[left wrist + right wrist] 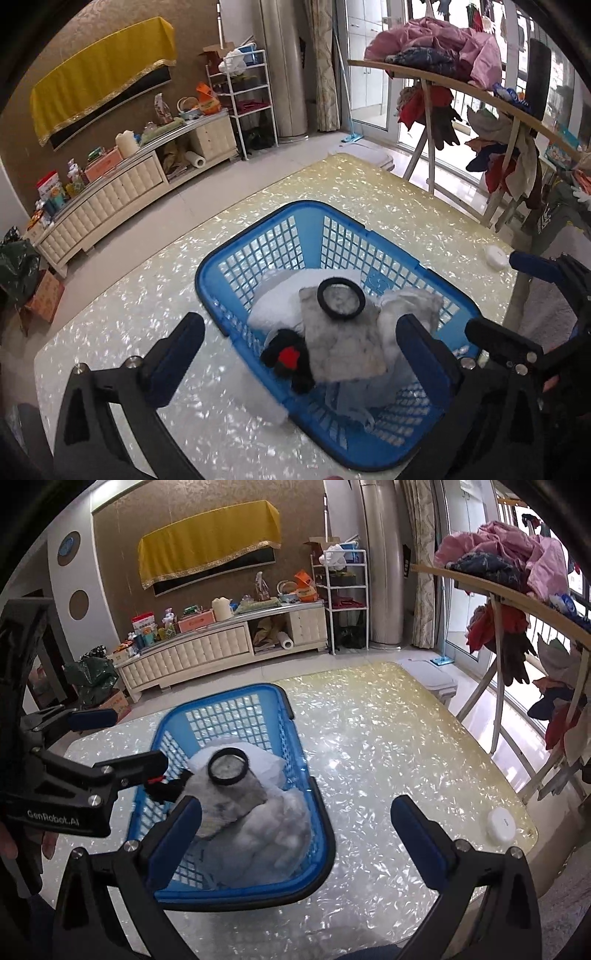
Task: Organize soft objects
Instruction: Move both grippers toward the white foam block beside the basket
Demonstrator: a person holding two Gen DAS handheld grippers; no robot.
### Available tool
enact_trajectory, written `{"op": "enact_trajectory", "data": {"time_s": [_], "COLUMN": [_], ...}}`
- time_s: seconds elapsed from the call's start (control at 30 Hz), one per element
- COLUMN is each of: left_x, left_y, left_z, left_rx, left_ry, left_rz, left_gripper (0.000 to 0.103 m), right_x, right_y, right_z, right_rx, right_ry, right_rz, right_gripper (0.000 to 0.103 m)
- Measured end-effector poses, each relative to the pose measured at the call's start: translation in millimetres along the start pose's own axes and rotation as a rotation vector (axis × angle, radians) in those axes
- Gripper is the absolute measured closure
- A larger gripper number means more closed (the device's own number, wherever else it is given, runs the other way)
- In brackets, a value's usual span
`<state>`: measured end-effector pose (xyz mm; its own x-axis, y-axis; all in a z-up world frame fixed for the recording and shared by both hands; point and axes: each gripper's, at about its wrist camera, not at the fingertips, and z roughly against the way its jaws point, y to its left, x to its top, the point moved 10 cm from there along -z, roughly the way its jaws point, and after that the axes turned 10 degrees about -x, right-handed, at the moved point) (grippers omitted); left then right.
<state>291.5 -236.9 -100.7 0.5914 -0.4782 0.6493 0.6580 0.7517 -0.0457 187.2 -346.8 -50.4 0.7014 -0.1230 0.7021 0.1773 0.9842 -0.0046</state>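
Both grippers hung open and empty over the bench [388, 746]: the left gripper [299, 354] above the blue basket [236, 236], the right gripper [295, 834] at its near rim. Inside lay white soft pieces [280, 830], a grey cloth [343, 350] under a black ring [341, 298], and a black-and-red item [290, 356], partly buried and hard to identify.

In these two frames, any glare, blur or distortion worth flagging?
Left wrist: fisheye bends the shelf edge; window blown out; table glints. Right wrist: same sparkle glare on the table; basket sharp, dark vignette corners.
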Motion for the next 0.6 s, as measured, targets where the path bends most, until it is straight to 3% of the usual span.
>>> {"op": "enact_trajectory", "data": {"time_s": [0.1,0.33,0.6], "left_x": [-8.8,-32.0,-72.6], "left_y": [0.2,12.8,41.6], "left_z": [14.2,41.7,66.1], "left_rx": [-0.015,0.025,0.049], "left_ry": [-0.011,-0.029,-0.038], "left_rz": [0.014,0.047,0.15], "left_gripper": [0.0,0.0,0.0], "right_x": [0.9,1.3,-3.6], "right_y": [8.9,32.8,67.2], "right_z": [9.7,21.1,27.5], "right_rx": [0.01,0.036,0.065], "right_ry": [-0.01,-0.015,-0.015], "right_rz": [0.013,0.057,0.141], "right_gripper": [0.001,0.001,0.001]}}
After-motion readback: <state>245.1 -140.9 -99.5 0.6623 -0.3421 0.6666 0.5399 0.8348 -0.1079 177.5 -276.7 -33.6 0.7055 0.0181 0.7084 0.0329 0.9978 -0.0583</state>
